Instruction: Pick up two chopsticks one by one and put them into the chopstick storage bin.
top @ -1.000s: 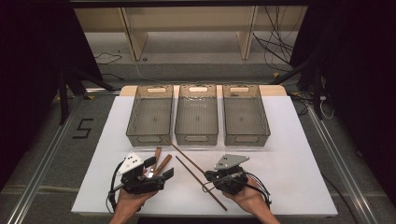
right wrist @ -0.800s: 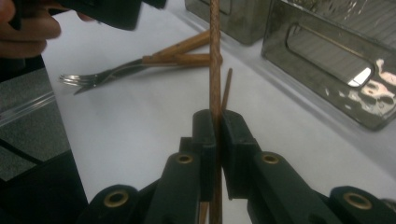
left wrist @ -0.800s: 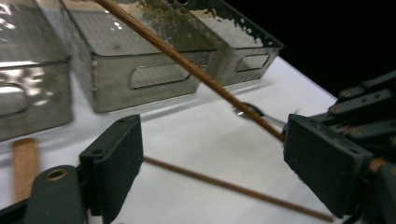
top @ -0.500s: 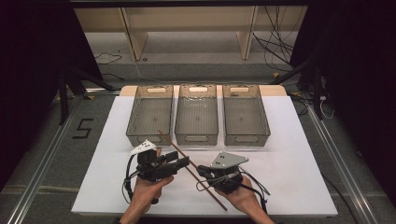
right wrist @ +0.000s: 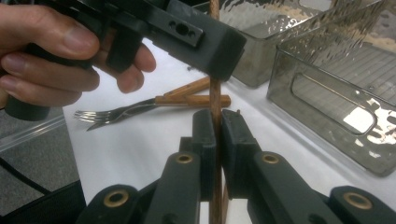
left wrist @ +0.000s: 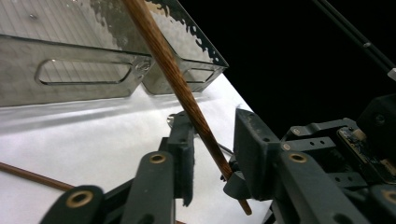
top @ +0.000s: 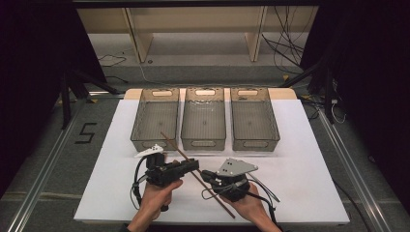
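White sheeting covers the worktop point(top: 309, 159), and a dark floor lies around it. Nearest the person, the right tongs point(top: 209, 178) are pressed together on a long wooden stick point(top: 193, 172); in the right gripper view the two black pads pinch the stick point(right wrist: 215, 121) between them, and it runs straight up from them. Just beside them, on their left, the left tongs point(top: 196, 165) reach in across the same stick. Their jaws have just been closing, and the stick point(left wrist: 187, 93) passes slantwise between them: it lies against the right jaw near its base, while a gap shows beside the left pad, so I cannot tell whether both pads press on it. The stick's near end lies toward the person, behind the right tongs, and its far end points up past the left tongs toward the bins.

A little beyond the tongs, in the right gripper view, a fork with a wooden handle point(right wrist: 140, 108) lies on the worktop.

Farther off stand three clear bins side by side: the left bin point(top: 155, 121), the middle bin point(top: 204, 118) and the right bin point(top: 255, 118), each with a handle slot.

On the floor left of the worktop, level with the bins, the only legible mark is a black 5 point(top: 86, 133).
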The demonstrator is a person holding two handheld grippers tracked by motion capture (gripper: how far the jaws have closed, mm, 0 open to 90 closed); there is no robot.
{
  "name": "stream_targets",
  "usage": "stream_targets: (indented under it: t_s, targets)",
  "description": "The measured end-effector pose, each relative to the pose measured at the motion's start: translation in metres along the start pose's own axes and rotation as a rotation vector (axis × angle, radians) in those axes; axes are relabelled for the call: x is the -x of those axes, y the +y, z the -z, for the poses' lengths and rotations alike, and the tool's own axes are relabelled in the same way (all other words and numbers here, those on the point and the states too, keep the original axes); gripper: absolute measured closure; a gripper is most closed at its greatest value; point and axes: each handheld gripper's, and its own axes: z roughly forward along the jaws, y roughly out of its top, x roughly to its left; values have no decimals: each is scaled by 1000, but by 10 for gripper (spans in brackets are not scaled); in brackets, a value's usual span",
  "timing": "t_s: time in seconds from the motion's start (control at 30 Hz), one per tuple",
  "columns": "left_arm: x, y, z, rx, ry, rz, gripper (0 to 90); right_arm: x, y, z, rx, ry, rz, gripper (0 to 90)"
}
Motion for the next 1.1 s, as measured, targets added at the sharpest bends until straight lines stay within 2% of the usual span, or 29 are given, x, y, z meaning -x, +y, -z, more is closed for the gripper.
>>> stream_targets:
  t_s: [0.1,0.27,0.43,0.63,0.77,0.87,1.0,1.1]
  targets:
    - [-1,0,1,5,-6,8,750,0,0,0,5,2,5,852]
    - [-6,1,2,4,-82,70,826,-1,-2,0,18,7,6,852]
    - [-4,3,3,-6,-95,60,848,1,-3,1,25,22,-1,834]
    - [-4,19,19,-10,-55,-18,851,7,-5,14,45,18,-13,633]
    - [-7,36,29,-35,-12,-69,851,11,-9,18,3,5,-19,492]
    - [-11,53,37,-65,33,-97,851,11,-15,18,-61,-8,-14,398]
    - [-16,84,49,-89,91,-129,850,14,-22,18,-114,-5,-36,326]
    - [-18,103,54,-102,117,-140,850,17,-26,18,-122,-2,-53,294]
